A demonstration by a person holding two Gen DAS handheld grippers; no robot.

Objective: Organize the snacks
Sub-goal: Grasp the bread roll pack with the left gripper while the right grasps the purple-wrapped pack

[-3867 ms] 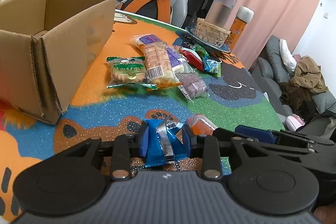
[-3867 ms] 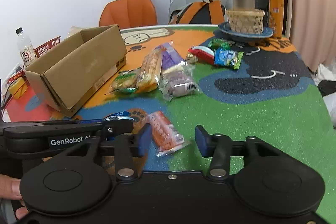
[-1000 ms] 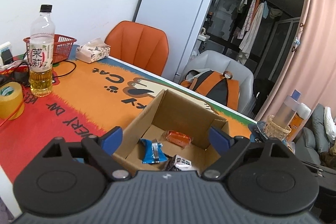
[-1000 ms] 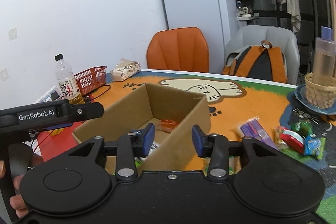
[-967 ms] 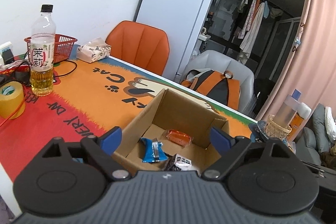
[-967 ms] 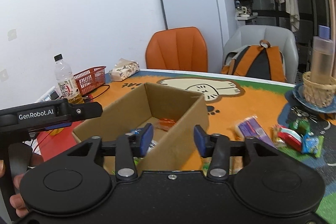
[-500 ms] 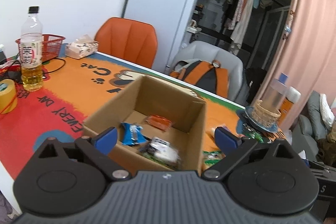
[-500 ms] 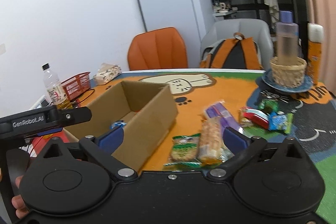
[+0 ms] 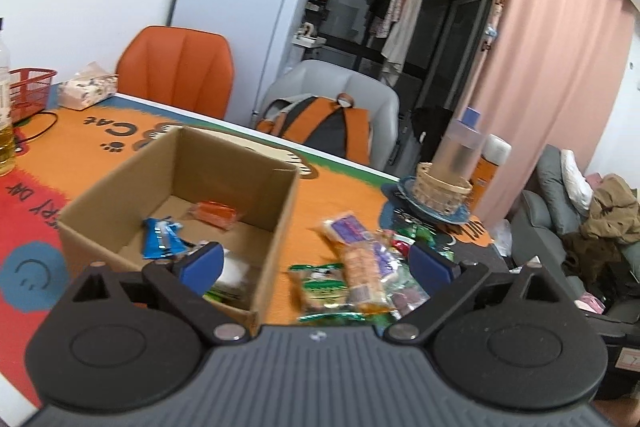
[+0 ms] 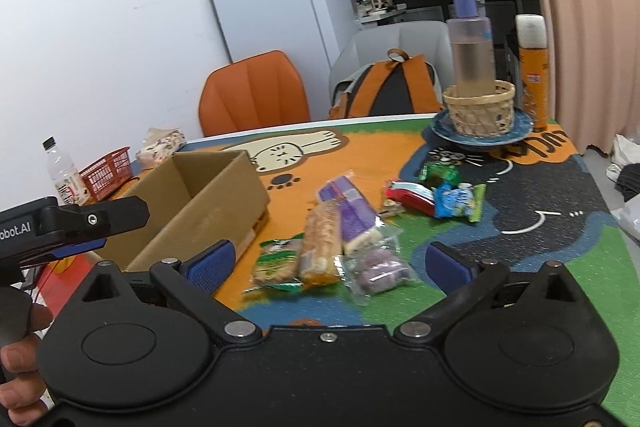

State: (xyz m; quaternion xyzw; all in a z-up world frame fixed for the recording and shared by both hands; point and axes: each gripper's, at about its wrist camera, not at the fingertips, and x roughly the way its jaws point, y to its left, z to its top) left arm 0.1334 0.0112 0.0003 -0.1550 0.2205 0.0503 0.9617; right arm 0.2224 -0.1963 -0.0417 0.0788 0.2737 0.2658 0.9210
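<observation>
An open cardboard box [image 9: 224, 167] stands on the cartoon play-mat table. Inside it lie a blue packet [image 9: 162, 237], an orange packet [image 9: 214, 213] and a white packet [image 9: 230, 277]. Right of the box is a pile of snacks: a green biscuit packet [image 10: 276, 261], a long cracker pack [image 10: 320, 247], a purple pack [image 10: 352, 213] and a clear bag of purple sweets [image 10: 378, 273]. Farther back lie a red packet [image 10: 410, 197] and a blue-green one [image 10: 458, 201]. My left gripper [image 9: 316, 263] hangs open over the box's right wall. My right gripper [image 10: 328, 263] hangs open above the pile, holding nothing.
A wicker basket [image 10: 478, 107] holding a bottle sits on a blue plate at the table's far right, beside an orange can [image 10: 532, 67]. An orange chair [image 9: 176, 71] and a grey chair with a backpack [image 9: 320, 123] stand behind. A red basket [image 10: 106, 173] and tissue pack [image 9: 86, 89] sit far left.
Both views have swung right, from the box toward the snack pile. The right jaws spread from a narrow gap to wide. A white packet now lies in the box's near corner.
</observation>
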